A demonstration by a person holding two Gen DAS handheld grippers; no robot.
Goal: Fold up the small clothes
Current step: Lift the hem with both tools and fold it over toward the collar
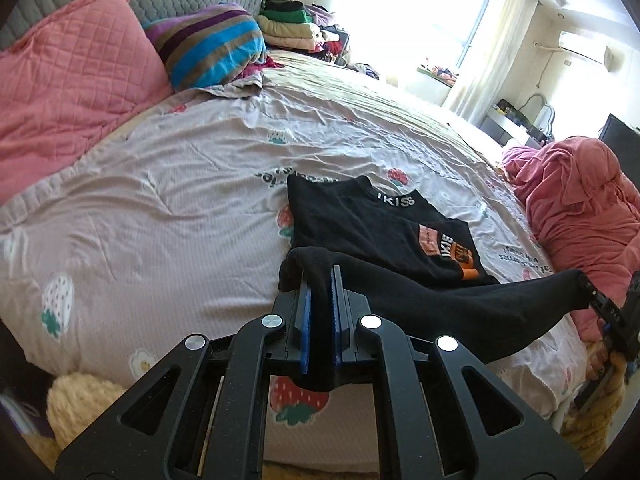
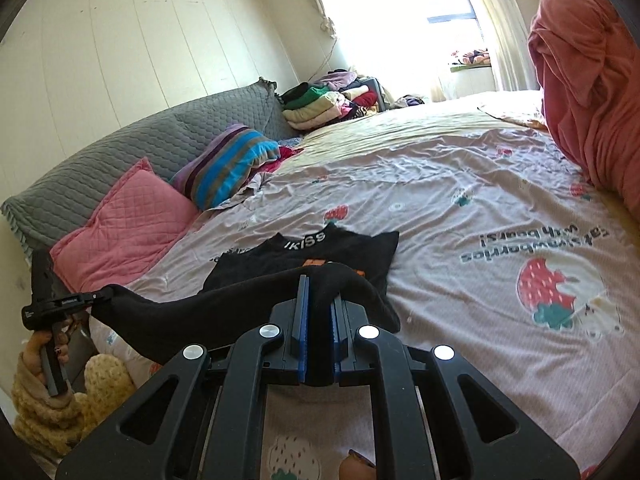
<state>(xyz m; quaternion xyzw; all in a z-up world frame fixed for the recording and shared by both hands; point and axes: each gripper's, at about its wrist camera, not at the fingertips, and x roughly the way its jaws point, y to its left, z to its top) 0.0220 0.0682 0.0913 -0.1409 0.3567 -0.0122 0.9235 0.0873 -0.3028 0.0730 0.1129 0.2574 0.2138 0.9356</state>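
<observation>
A black shirt point(image 1: 352, 216) with white "IKISS" lettering on the collar and an orange patch lies on the strawberry-print bedsheet point(image 1: 160, 200). Its near hem is lifted off the bed and stretched between both grippers. My left gripper point(image 1: 321, 276) is shut on one corner of the hem, with black cloth draped over its blue pads. At the right edge of that view the right gripper point(image 1: 585, 280) pinches the other corner. In the right wrist view my right gripper point(image 2: 320, 290) is shut on the black shirt point(image 2: 360, 248), and the left gripper point(image 2: 98, 298) holds the far corner at the left, in a person's hand.
A pink quilted pillow point(image 1: 68, 80) and a striped pillow point(image 1: 212, 44) lean on the grey headboard point(image 2: 120, 156). Folded clothes point(image 1: 292, 28) are stacked at the bed's far corner. A heap of pink blanket point(image 1: 576, 208) lies along the right side. A bright window is behind.
</observation>
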